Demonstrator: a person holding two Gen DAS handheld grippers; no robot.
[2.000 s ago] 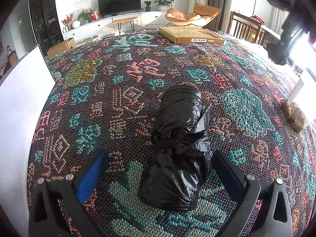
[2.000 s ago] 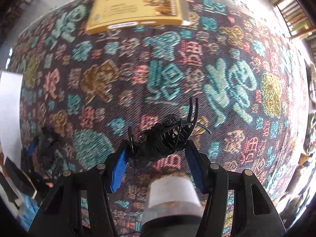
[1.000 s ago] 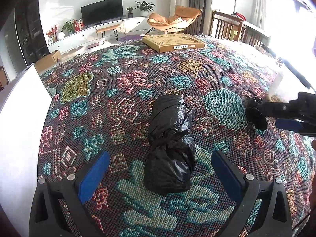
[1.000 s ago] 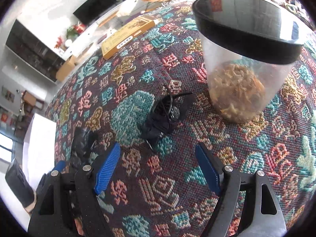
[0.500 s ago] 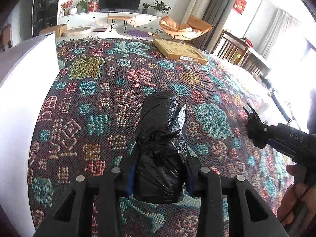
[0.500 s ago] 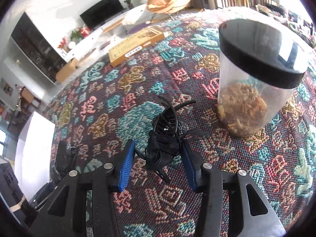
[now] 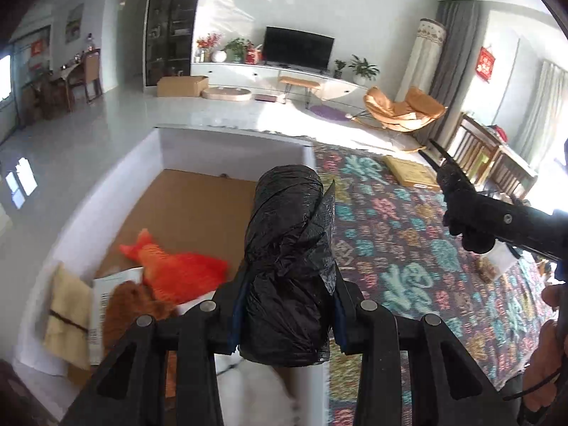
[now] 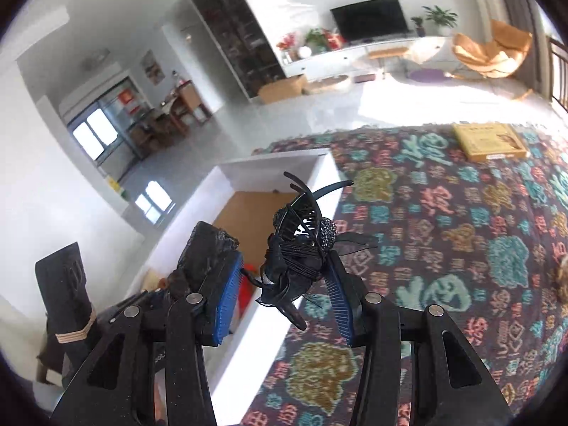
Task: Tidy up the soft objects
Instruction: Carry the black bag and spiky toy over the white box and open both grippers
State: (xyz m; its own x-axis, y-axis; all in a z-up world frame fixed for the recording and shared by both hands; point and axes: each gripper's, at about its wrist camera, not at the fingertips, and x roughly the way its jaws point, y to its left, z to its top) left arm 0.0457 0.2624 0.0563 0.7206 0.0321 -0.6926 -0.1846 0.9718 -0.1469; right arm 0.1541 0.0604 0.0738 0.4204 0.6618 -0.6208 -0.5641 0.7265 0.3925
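My left gripper (image 7: 287, 316) is shut on a black plastic bag bundle (image 7: 289, 248) and holds it in the air over the right wall of an open white box (image 7: 234, 142). My right gripper (image 8: 284, 301) is shut on a black hair claw clip with netting (image 8: 301, 248), lifted above the patterned cloth beside the same box (image 8: 269, 167). The right gripper with the clip also shows in the left wrist view (image 7: 458, 191), to the right. The bag bundle also shows in the right wrist view (image 8: 209, 245), left of the clip.
Inside the box lie an orange mesh bag (image 7: 177, 266), a brown furry item (image 7: 131, 301), a tan cloth (image 7: 67, 316) and a white fluffy thing (image 7: 255, 387). The patterned tablecloth (image 7: 408, 248) carries a flat yellow carton (image 8: 490, 142) at the far end and a clear jar (image 7: 497, 259).
Both grippers closed on their objects and lifted them off the cloth. Both have swung left toward the white box; the bag now hangs over the box wall.
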